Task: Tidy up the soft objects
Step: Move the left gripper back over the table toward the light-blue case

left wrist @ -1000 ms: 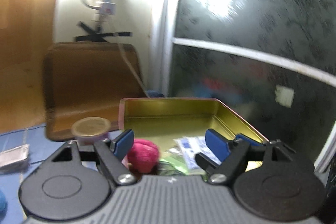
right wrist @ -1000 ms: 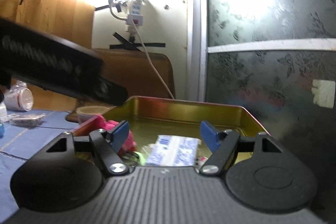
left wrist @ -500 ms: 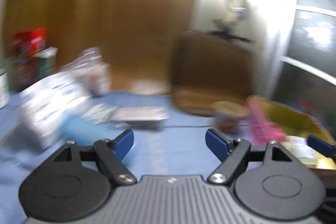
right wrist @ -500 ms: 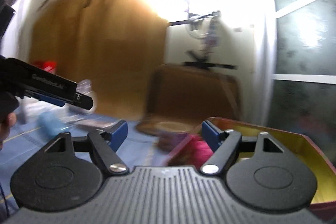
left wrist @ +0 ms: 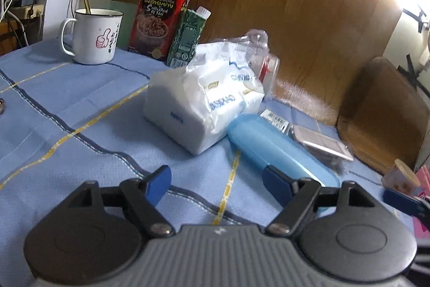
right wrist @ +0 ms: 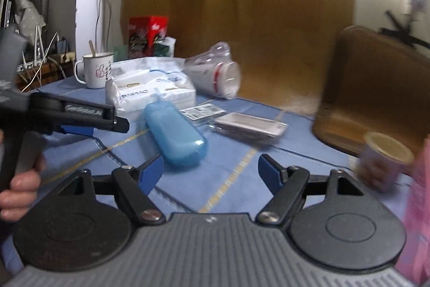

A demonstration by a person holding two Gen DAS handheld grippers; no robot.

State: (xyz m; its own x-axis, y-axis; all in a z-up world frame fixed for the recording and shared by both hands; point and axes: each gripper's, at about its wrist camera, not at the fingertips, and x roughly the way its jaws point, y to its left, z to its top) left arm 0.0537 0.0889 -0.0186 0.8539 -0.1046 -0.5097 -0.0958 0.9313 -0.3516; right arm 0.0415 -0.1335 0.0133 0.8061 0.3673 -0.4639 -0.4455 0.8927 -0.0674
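Hovering above a blue tablecloth (left wrist: 80, 109), left gripper (left wrist: 216, 179): jaws spread wide, nothing between them. Right gripper (right wrist: 211, 170): likewise spread, holding nothing, over the same cloth.

Items on the cloth:
- Tissue pack (left wrist: 201, 104), white, soft, in crinkled clear wrap; lies ahead of the left gripper, near the middle of the table.
- Blue case (left wrist: 279, 147), oblong, smooth; one end touches the tissue pack, the other reaches toward the left gripper's right finger.
- Flat silver packet (left wrist: 319, 143), just beyond the case.
- White mug (left wrist: 92, 36) with a thumbs-up drawing and a utensil standing in it, far left.
- Red box (left wrist: 161, 15) and green carton (left wrist: 189, 38), upright, side by side behind the tissue pack.
- Clear plastic tub (right wrist: 215, 74), tipped on its side, beside the tissue pack.
- Small cup (right wrist: 384, 160), blurred, at right; possibly lidded.

Wooden panel (left wrist: 268, 4) behind the table.
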